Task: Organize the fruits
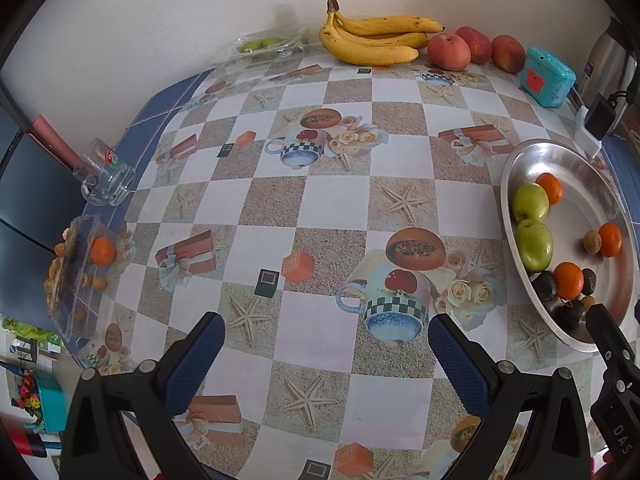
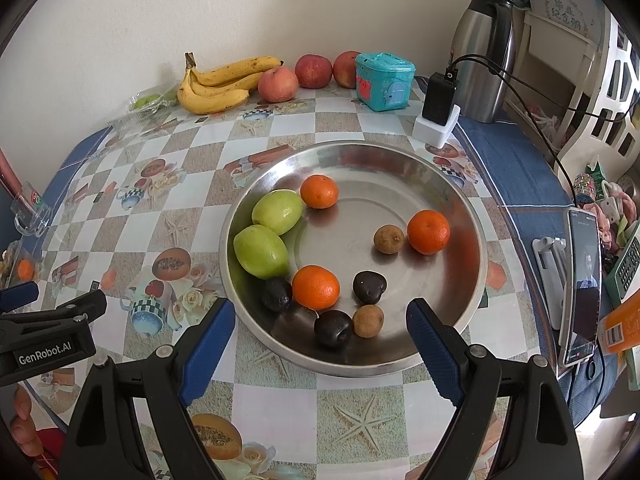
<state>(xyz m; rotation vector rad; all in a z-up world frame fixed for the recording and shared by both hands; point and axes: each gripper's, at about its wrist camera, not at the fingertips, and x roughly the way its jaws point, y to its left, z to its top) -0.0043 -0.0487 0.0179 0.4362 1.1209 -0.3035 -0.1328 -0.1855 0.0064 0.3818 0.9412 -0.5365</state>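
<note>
A steel bowl [image 2: 460,240] holds two green fruits [image 2: 262,251], three oranges [image 2: 316,287], dark plums [image 2: 333,329] and small brown fruits [image 2: 368,321]. My right gripper [image 2: 322,322] is open and empty, hovering over the bowl's near rim. My left gripper [image 1: 326,334] is open and empty above the patterned tablecloth, left of the bowl [image 1: 520,160]. Bananas [image 1: 372,42] and three red apples [image 1: 449,52] lie at the back by the wall. A clear box [image 1: 76,276] at the left edge holds an orange [image 1: 103,251].
A teal tin [image 2: 384,80], a charger on a white block [image 2: 438,112] and a steel thermos [image 2: 486,52] stand at the back right. A phone on a stand [image 2: 582,284] is at the right. A glass mug [image 1: 106,178] lies at the left edge.
</note>
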